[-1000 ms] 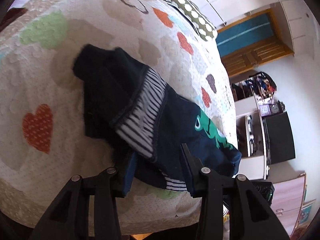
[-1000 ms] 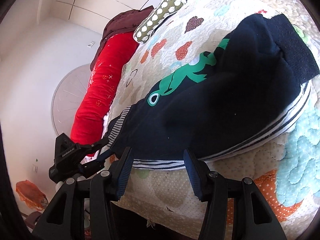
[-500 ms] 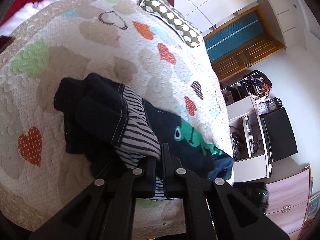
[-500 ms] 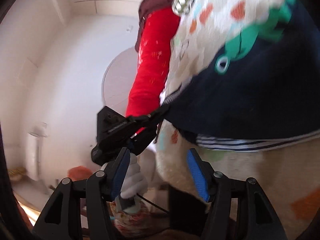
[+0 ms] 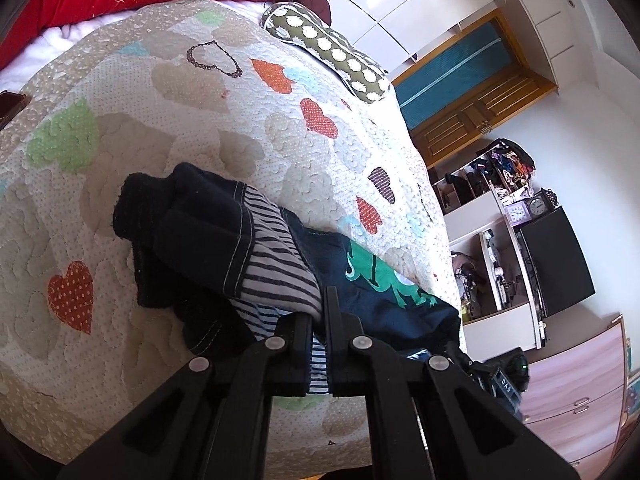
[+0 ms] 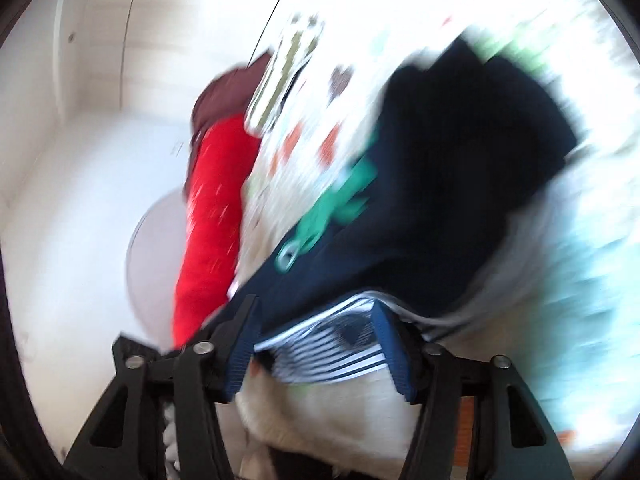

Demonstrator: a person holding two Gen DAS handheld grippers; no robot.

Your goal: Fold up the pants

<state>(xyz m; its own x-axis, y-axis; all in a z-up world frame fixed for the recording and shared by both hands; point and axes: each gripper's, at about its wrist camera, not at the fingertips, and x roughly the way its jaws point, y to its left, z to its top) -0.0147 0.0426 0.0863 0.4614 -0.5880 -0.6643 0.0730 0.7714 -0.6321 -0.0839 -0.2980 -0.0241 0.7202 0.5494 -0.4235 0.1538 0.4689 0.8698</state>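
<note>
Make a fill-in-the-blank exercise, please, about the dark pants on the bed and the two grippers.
1. The left gripper has its jaws ____ on the striped lining of the dark navy pants.
2. The right gripper has its jaws ____, with the striped hem between them.
3. The printed animal figure on the pants is ____ in colour.
4. The pants lie on a quilted bedspread patterned with ____.

Missing words: shut; open; green; hearts

Black left claw [image 5: 319,322] (silver screws); right claw [image 6: 316,350] has blue ribbed pads.
</note>
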